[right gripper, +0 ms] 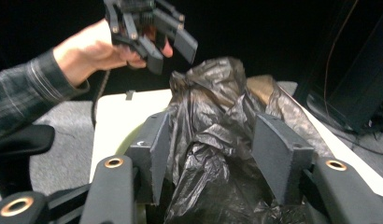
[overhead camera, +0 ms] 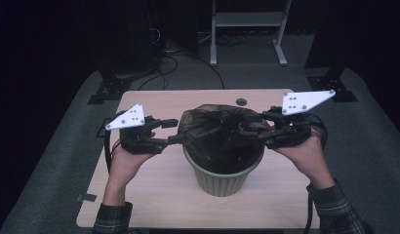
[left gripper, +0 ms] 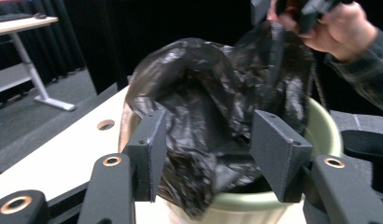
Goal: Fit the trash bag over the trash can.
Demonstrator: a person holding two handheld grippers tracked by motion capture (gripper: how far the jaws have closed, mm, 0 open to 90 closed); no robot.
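At nine and three o'clock of the green bin (overhead camera: 221, 176), left gripper (overhead camera: 180, 130) and right gripper (overhead camera: 250, 127) stood open — flanking the black bag (overhead camera: 215, 127), apparently to spread it.

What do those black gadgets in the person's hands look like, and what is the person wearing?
The left gripper and right gripper are black, angular tools. Each carries a pale three-cornered plate with small dots and a trailing black cable. The fingers are flat, wedge-shaped black blocks on arms with copper-coloured rivets. The sleeves are dark plaid.
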